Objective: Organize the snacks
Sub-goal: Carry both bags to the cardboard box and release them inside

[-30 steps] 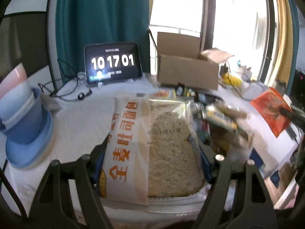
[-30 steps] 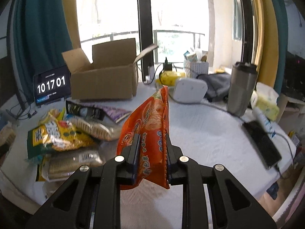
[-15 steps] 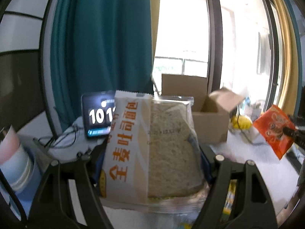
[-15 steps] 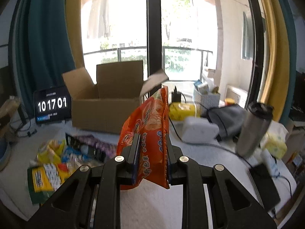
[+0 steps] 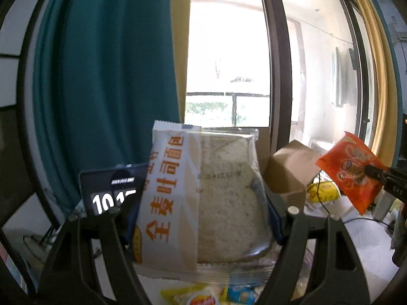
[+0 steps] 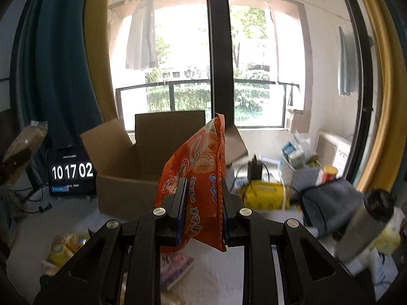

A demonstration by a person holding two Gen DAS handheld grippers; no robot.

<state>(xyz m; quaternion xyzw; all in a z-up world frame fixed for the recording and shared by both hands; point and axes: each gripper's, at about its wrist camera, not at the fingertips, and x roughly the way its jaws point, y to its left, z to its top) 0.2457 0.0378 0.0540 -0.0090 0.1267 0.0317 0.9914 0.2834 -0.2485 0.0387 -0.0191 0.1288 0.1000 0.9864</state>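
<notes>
My left gripper [image 5: 201,211] is shut on a bag of wholemeal toast bread [image 5: 203,198], white with orange print, held up in the air. My right gripper [image 6: 202,200] is shut on an orange chip bag [image 6: 195,183], held upright above the table. An open cardboard box [image 6: 142,167] stands behind it on the table; it also shows in the left wrist view [image 5: 290,170]. The orange bag shows at the right of the left wrist view [image 5: 351,172]. The bread bag shows at the left edge of the right wrist view [image 6: 23,145].
Loose snack packs lie on the white table: yellow ones [image 6: 66,246], a purple one [image 6: 175,267], more below the bread [image 5: 203,296]. A clock tablet [image 6: 71,171] stands left of the box. A yellow pack [image 6: 264,193], basket [image 6: 300,167], grey pouch [image 6: 328,200] and steel tumbler [image 6: 366,226] sit at right.
Both grippers have risen well above the table with their bags still held. The views now look over the box toward the window. The clock moved from 10 17 01 to 10 17 02.
</notes>
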